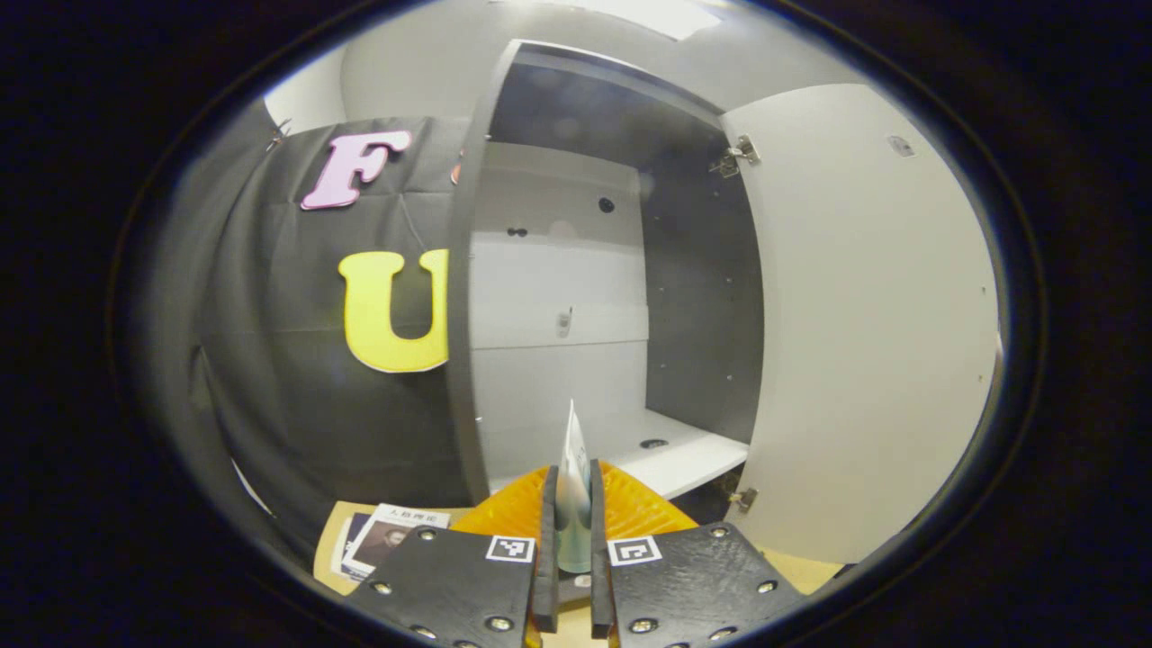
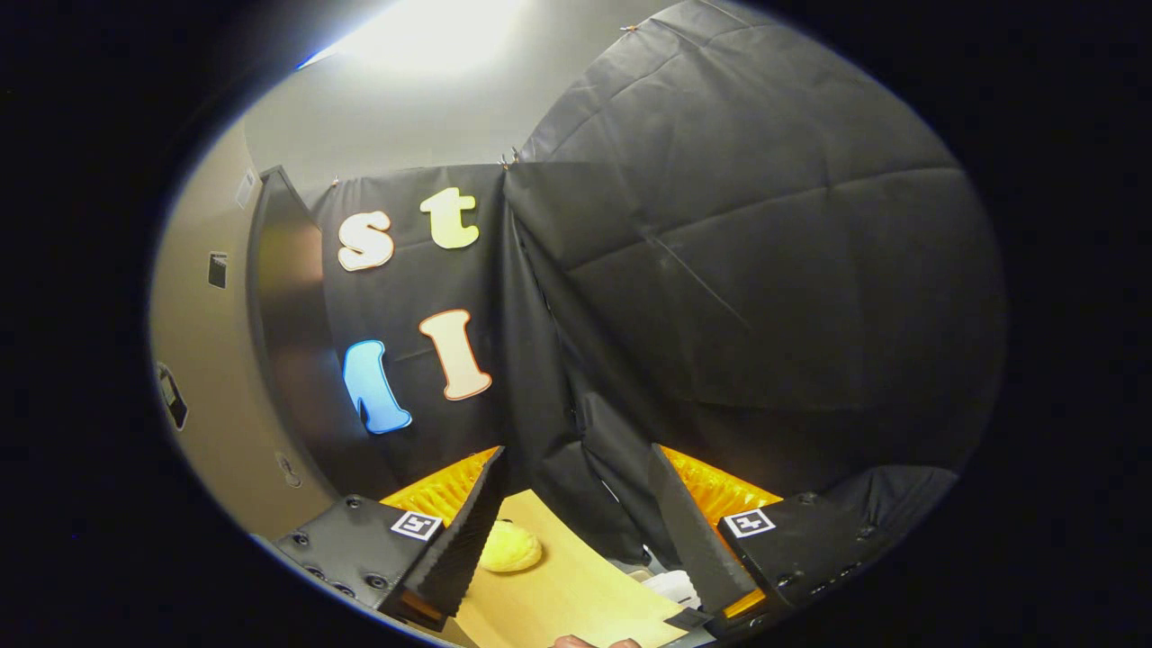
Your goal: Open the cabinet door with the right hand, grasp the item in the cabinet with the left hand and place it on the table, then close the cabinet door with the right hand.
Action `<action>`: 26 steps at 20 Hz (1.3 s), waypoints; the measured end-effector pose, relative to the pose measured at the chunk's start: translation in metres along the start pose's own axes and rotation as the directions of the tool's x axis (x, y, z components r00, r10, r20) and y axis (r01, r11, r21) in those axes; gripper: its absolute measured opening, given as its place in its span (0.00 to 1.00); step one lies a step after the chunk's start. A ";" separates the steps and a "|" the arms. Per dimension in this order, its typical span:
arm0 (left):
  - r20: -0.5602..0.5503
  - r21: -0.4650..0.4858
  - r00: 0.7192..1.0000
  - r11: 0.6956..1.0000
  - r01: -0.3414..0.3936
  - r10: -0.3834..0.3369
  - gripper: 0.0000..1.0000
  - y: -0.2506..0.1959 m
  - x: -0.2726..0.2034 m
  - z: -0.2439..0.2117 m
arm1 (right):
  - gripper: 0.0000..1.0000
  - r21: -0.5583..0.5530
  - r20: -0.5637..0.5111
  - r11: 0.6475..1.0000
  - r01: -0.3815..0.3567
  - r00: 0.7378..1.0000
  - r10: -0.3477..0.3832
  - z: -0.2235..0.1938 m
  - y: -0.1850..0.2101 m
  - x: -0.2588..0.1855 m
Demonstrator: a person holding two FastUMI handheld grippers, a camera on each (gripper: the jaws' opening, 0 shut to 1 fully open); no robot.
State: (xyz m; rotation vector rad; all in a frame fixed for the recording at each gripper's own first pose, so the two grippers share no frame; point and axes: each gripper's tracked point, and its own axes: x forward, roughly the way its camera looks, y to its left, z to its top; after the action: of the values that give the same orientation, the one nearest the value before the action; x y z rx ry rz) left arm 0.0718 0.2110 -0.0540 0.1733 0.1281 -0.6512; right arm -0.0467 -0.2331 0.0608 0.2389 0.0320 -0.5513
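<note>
1. In the left gripper view, the left gripper (image 1: 571, 540) sits at 6 o'clock. Its two fingers are squeezed close and pinch a thin, flat packet (image 1: 572, 490) between them.
2. The packet stands straight up on its edge. Its pointed top sticks up past the fingertips, in front of the cabinet (image 1: 558, 297).
3. The packet is out of the cabinet and up in the air, not lying on the worktop (image 1: 328, 549).
4. Behind the packet the cabinet stands open. Its inside is white at the back and grey on the side wall.
5. The bottom shelf (image 1: 670, 459) of the cabinet is white, with a small dark hole in it.
6. The cabinet door (image 1: 868, 333) is swung wide open at 3 o'clock. Its hinges show at the top and bottom of its left edge.
7. At 7 o'clock, some printed cards (image 1: 382, 540) lie flat on the tan worktop, just beside the gripper.
8. In the right gripper view, the right gripper (image 2: 576, 531) is at 6 o'clock. Its fingers are spread wide apart and hold nothing.
9. Between the fingers you see the tan worktop and black cloth.
10. A round yellow thing (image 2: 509, 547) lies on the worktop, just beside the left-hand finger.
11. At 9 o'clock stands a tall grey panel (image 2: 288, 342). I cannot tell what it belongs to.
</note>
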 end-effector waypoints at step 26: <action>-0.148 0.005 0.936 0.947 -0.321 0.319 0.18 0.041 -0.193 -0.300 | 0.92 -0.118 0.003 0.987 -0.113 0.993 0.114 0.011 0.046 -0.097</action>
State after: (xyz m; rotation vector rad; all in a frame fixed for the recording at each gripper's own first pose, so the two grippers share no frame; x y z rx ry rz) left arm -0.0744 0.4166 -0.3089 0.2184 0.2428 -0.3109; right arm -0.1060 -0.1478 0.0902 0.1217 0.0408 -0.4357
